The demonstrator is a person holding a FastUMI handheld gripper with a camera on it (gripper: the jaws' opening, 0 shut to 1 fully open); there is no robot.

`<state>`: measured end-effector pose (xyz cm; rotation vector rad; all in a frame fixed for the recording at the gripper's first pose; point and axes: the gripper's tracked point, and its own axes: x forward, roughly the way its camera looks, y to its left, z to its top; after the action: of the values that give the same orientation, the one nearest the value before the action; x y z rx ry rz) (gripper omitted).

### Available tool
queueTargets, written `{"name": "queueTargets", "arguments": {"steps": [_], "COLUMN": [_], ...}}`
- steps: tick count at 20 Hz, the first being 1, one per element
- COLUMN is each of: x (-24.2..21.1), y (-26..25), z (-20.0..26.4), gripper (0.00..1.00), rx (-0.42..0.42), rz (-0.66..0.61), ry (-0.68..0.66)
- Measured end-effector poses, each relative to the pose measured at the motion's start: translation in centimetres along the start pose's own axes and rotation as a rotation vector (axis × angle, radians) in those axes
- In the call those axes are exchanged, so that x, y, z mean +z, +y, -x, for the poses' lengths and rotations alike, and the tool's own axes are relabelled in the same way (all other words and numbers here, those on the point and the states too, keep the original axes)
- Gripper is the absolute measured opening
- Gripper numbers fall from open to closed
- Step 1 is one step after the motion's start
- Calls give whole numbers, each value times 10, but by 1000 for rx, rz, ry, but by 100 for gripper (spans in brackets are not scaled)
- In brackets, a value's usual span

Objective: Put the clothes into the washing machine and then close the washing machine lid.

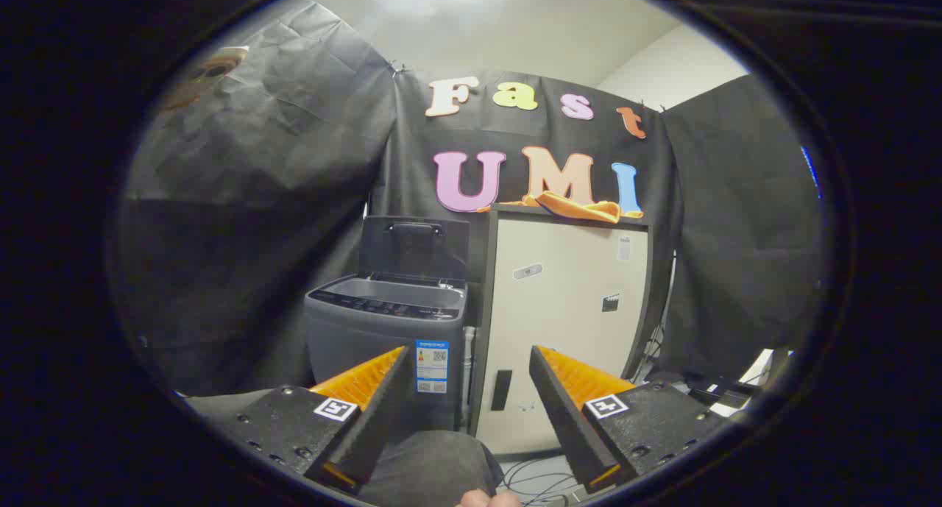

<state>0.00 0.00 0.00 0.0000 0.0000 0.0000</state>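
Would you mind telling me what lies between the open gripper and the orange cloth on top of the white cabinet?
In the gripper view, nothing blocks the way: the gripper is open and empty, and beyond its fingers rises the white cabinet's front, up to the orange cloth.

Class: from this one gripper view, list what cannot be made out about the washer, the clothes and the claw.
- Washing machine drum: hidden behind its front rim, lid up.
- Orange cloth on the cabinet: too small to tell the garment.
- Washer label: too small.
- Claw: open, holding nothing.
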Motion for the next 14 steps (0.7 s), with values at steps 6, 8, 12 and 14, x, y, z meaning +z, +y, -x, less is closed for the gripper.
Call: {"name": "queueTargets", "arguments": {"steps": [6,8,12,14], "x": [0,0,-1,0], "y": [0,1,1,2], "z": [-1,-1,-1,-1], "gripper": [97,97,97,97], "rx": [2,1,2,3], "rz": [-11,-13,-12,-8], "ry": [3,3,7,3]}}
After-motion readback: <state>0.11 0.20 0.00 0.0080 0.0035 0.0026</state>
